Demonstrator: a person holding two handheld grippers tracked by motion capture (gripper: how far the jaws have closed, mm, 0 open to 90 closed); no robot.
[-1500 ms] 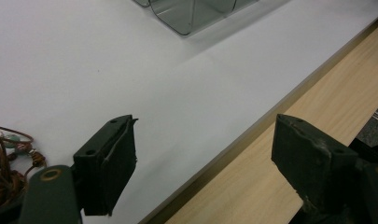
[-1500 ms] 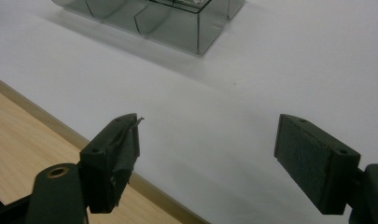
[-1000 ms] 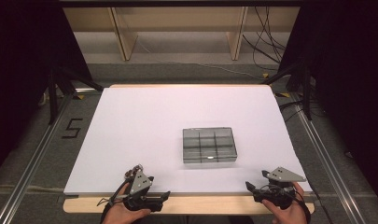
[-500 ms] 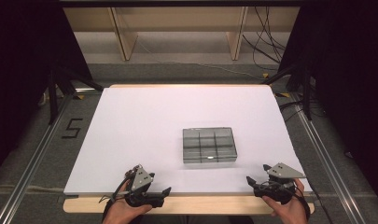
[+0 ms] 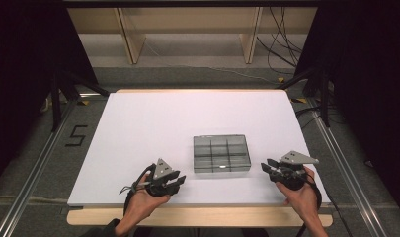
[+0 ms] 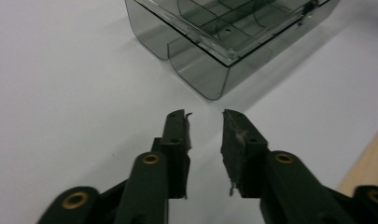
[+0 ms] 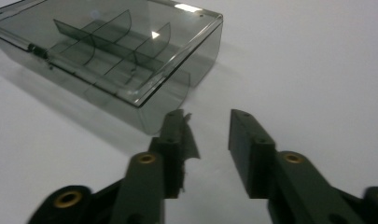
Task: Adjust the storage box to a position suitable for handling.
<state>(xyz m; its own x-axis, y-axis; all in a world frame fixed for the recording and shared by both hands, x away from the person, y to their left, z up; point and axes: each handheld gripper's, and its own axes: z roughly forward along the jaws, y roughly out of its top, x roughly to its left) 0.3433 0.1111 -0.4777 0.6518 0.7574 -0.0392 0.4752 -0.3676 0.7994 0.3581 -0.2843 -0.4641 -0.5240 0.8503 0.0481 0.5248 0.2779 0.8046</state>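
Smoky grey clear plastic forms the compartment box [image 5: 221, 153], which sits closed on the white worktop [image 5: 153, 123], right of centre and toward the near edge, its inside split by dividers. The left tongs [image 5: 180, 180] rest low near its front left corner, jaws parted and holding nothing. The right tongs [image 5: 264, 167] sit just off its right side, jaws likewise apart and empty, pointing toward the box.

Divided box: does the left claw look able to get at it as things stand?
Probably yes. The left claw stands open, aimed at the divided box, with only bare white table between them.
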